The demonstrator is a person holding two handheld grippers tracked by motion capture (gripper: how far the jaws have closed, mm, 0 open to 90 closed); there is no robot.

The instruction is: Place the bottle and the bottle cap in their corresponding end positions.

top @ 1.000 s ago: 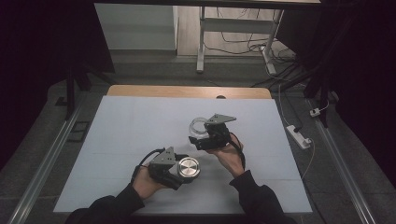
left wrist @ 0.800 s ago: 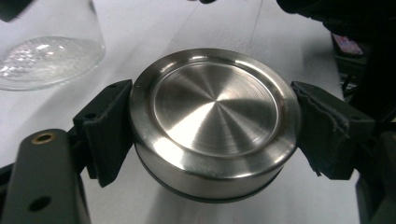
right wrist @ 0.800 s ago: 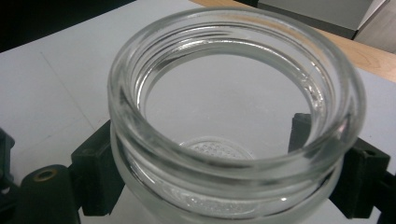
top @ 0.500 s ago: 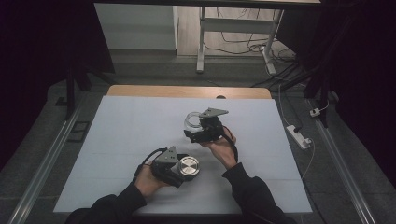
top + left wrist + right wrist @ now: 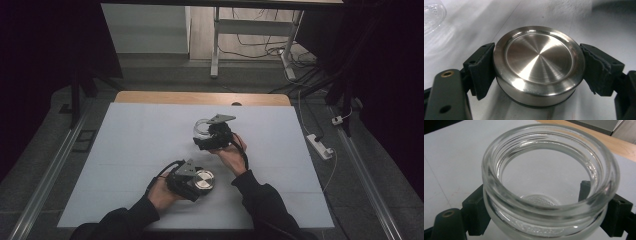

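A round steel lid [image 5: 537, 62] sits between the black jaws of my left gripper [image 5: 537, 67], whose pads press on its sides. In the high view that lid [image 5: 203, 180] lies low over the white table near the front, at the tip of the left gripper [image 5: 192, 181]. My right gripper [image 5: 544, 205] is shut on a clear glass jar [image 5: 549, 177], open mouth up and empty. From above, the jar [image 5: 201, 127] shows at the table's middle, just left of the right gripper [image 5: 212, 135].
A white sheet [image 5: 125, 150] covers the table, with a wooden strip [image 5: 200, 97] along its far edge. A power strip [image 5: 320, 145] and cables lie on the floor to the right. A metal stand [image 5: 215, 45] rises beyond the table.
The right hand has carried the jar leftward and a little away from the person. The left hand with the lid has barely shifted.
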